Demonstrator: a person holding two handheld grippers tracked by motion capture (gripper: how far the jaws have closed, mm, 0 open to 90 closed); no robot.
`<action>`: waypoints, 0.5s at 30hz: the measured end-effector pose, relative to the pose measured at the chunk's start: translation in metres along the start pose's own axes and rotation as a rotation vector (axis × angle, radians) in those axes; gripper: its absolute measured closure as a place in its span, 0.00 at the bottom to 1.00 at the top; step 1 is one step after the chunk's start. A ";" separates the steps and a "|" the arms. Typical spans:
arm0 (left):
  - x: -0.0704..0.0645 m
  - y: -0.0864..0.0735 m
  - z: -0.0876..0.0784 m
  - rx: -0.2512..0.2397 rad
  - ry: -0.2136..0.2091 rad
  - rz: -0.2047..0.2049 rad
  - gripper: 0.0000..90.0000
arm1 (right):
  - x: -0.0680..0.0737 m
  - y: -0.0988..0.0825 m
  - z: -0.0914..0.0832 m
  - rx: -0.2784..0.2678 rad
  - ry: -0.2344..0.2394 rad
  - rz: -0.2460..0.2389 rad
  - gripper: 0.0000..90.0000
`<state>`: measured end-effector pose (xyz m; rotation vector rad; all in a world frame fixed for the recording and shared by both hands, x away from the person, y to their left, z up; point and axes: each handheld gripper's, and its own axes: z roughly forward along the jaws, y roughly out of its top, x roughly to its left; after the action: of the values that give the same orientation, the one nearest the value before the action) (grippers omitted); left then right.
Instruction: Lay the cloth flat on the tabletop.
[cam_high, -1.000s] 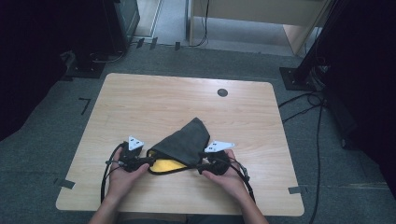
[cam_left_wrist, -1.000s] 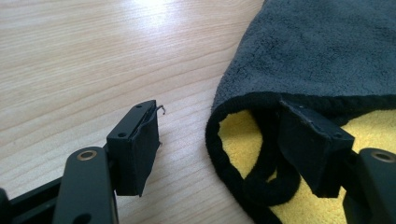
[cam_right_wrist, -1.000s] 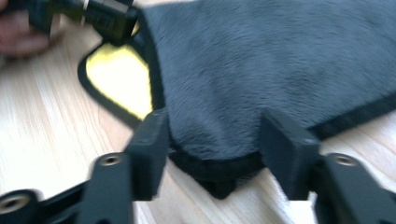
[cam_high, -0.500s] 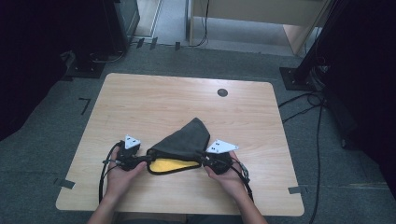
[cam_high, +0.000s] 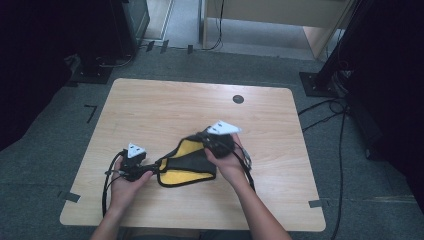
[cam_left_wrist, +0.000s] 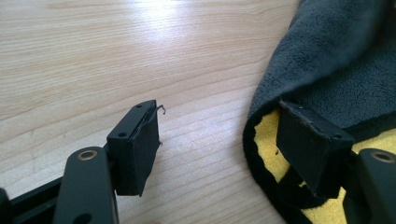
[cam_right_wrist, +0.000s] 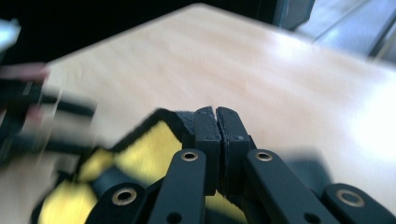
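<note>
The right gripper (cam_right_wrist: 216, 122) pinches the cloth (cam_high: 192, 161) to lift its edge — the left gripper (cam_left_wrist: 224, 149) gapes, one jaw inside the fold, gripping nothing.

No text, label, brand, number or sign can be read in any view. The cloth (cam_high: 187, 162), black on one face and yellow on the other, bears no print or tag that shows. The table (cam_high: 165, 110) top is bare wood grain with no markings, and the dark round spot near its far edge carries no lettering. The grey plates on the tongs show only small dark dots, not characters. The black tape pieces on the floor around the table are unmarked.
</note>
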<state>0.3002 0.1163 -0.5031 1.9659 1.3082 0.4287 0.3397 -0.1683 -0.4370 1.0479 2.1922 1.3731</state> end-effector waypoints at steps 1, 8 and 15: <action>0.000 0.000 0.000 -0.003 0.003 0.001 0.34 | 0.000 0.010 0.008 -0.004 -0.002 -0.003 0.99; 0.006 -0.003 0.001 0.003 0.017 -0.016 0.33 | 0.008 0.087 0.051 -0.142 -0.056 -0.021 0.73; 0.013 -0.005 0.003 0.021 0.035 -0.039 0.34 | 0.032 0.031 0.041 0.026 0.086 -0.124 0.72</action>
<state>0.3046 0.1282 -0.5104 1.9545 1.3759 0.4333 0.3566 -0.1115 -0.4265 0.8614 2.3005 1.3609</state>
